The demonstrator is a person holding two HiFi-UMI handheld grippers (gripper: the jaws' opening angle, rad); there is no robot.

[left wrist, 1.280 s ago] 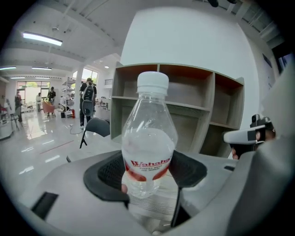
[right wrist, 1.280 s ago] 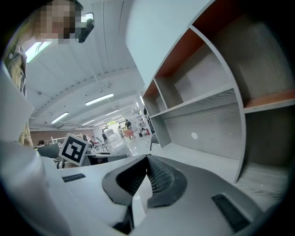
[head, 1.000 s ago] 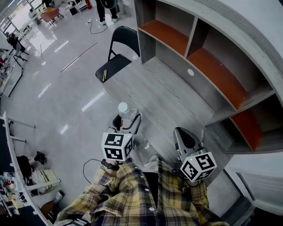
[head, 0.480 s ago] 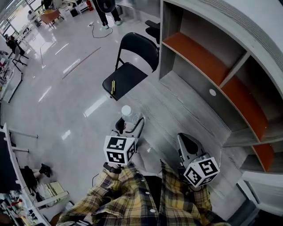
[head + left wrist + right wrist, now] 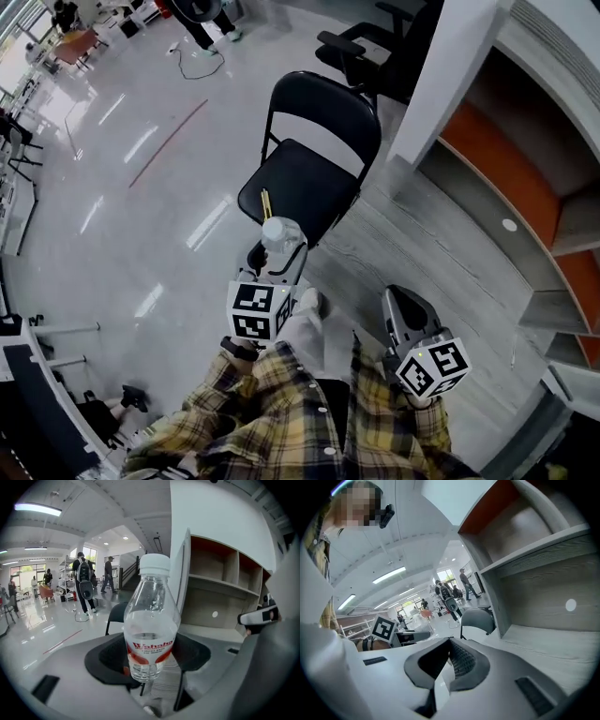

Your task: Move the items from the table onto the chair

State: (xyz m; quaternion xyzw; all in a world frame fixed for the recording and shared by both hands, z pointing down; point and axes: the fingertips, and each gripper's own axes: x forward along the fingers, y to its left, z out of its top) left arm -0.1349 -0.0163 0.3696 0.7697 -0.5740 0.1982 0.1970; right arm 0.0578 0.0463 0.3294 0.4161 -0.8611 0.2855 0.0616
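My left gripper (image 5: 275,259) is shut on a clear water bottle (image 5: 279,234) with a white cap and a red label. It holds the bottle (image 5: 149,630) upright by its lower body, just short of the front edge of a black folding chair (image 5: 302,178). A thin yellow stick (image 5: 266,203) lies on the chair's seat near the front left corner. My right gripper (image 5: 405,317) hangs to the right of the chair with its jaws shut and nothing between them (image 5: 450,644). The chair (image 5: 477,618) shows ahead in the right gripper view.
A shelf unit (image 5: 525,178) with orange back panels and a grey wood-grain surface (image 5: 441,253) stands to the right of the chair. A white pillar (image 5: 448,70) and a black office chair (image 5: 361,52) are behind it. People walk on the glossy floor (image 5: 141,159) far off.
Both grippers have travelled forward to the chair, which has come from the far top of the head view to just ahead of the bottle. The left gripper's hold on the bottle is unchanged.
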